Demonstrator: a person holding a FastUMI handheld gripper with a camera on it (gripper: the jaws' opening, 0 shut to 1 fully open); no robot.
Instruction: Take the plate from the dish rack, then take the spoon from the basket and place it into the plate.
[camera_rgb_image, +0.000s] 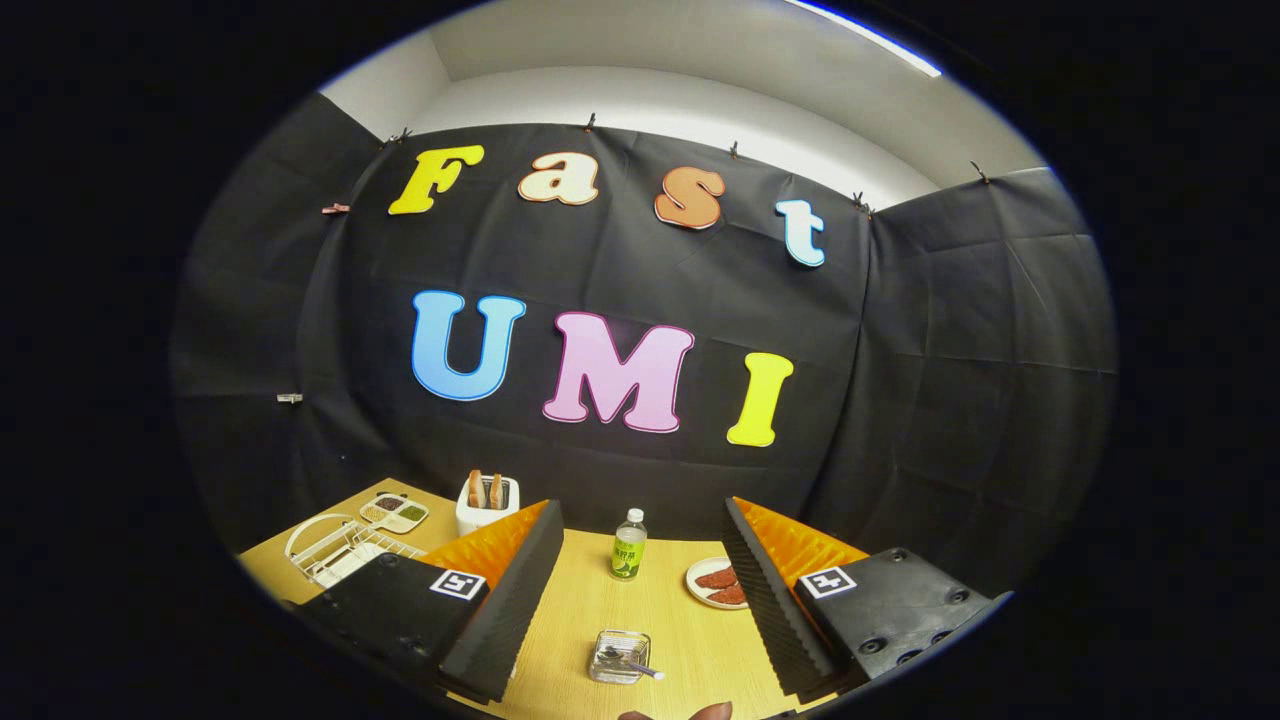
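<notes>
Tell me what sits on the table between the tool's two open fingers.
In the gripper view, the tool is open. Between its fingers on the wooden table sit a clear basket holding the spoon, nearer, and a bottle beyond it.

Between my wide-apart fingers, on the wooden table, stands the small clear basket (620, 655) with the spoon (630, 662) lying inside, its handle pointing right over the rim. Far left is the white wire dish rack (335, 550); a plate (345, 562) seems to rest in it.

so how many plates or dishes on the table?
3: a white plate in the dish rack, a divided dish behind it, a saucer beside the bottle. Gripper open.
</notes>
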